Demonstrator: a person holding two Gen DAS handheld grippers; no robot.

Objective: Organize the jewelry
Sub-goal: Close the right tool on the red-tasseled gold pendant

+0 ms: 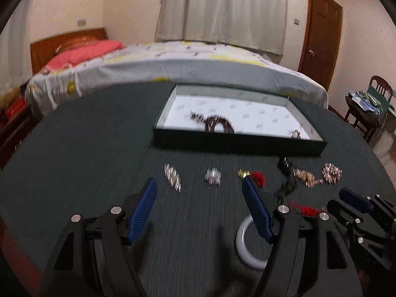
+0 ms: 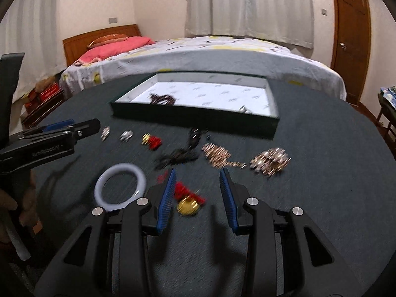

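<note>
A shallow dark tray (image 1: pixel 237 141) (image 2: pixel 193 117) with a white lining stands at the table's far side; a dark beaded necklace (image 1: pixel 217 123) (image 2: pixel 162 99) and a small silver piece (image 1: pixel 295 133) lie in it. Loose jewelry lies in front of it: two silver pieces (image 1: pixel 173 177) (image 1: pixel 212 175), a red-and-gold piece (image 1: pixel 255 176) (image 2: pixel 151 140), black pieces (image 2: pixel 183 154), rose-gold pieces (image 1: pixel 331 172) (image 2: pixel 271 162), a white bangle (image 1: pixel 250 245) (image 2: pixel 120 189) and a gold-and-red piece (image 2: pixel 188 201). My left gripper (image 1: pixel 199 183) is open and empty. My right gripper (image 2: pixel 198 173) is open over the gold-and-red piece.
The dark round table (image 1: pixel 99 148) carries everything. A bed (image 1: pixel 173 66) stands behind it, a wooden door (image 1: pixel 321 34) at the back right and a chair with cloth (image 1: pixel 368 99) at the right. The right gripper shows at the lower right of the left wrist view (image 1: pixel 358 210).
</note>
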